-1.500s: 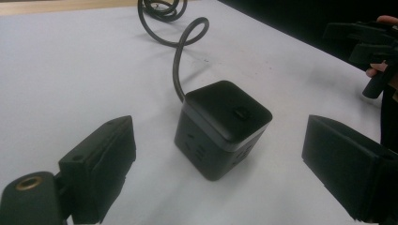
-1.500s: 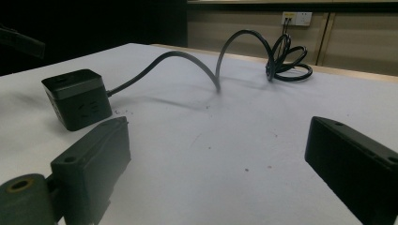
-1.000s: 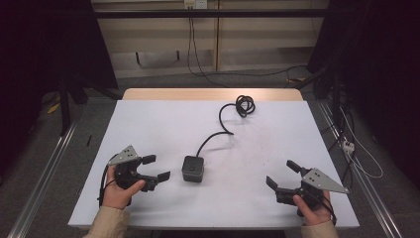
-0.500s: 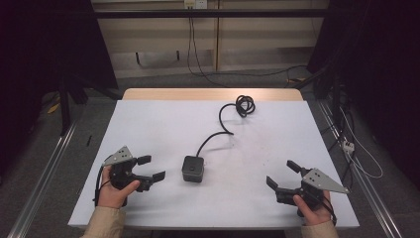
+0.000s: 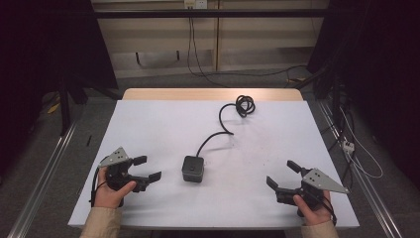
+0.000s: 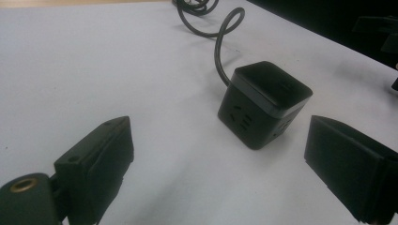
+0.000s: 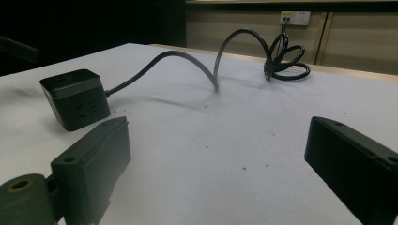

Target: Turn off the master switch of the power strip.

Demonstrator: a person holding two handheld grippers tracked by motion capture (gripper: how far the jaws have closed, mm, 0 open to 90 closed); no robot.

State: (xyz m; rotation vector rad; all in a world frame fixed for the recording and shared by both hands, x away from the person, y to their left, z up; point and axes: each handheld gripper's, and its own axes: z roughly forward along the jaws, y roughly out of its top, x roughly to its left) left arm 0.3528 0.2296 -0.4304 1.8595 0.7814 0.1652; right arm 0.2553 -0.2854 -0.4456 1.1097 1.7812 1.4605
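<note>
A black cube-shaped power socket (image 5: 192, 168) (image 6: 263, 102) (image 7: 75, 98) sits on the white table (image 5: 163, 124), a little in front of the middle. Its black cable (image 5: 220, 130) (image 7: 197, 61) runs back to a coil (image 5: 245, 105) (image 7: 286, 61) near the far edge. My left gripper (image 5: 147, 168) (image 6: 218, 164) is open near the front left, pointing at the cube, which lies just beyond its jaws. My right gripper (image 5: 282, 174) (image 7: 216, 164) is open near the front right corner, with nothing between its jaws.
Metal rails (image 5: 44, 168) run along the floor on both sides of the table. Loose cables (image 5: 356, 153) lie on the floor at the right. A wall socket (image 5: 194, 4) (image 7: 294, 18) is at the back.
My left gripper has drawn back to the left and a bit toward the front edge, away from the cube. The right gripper and the cube have stayed put.
</note>
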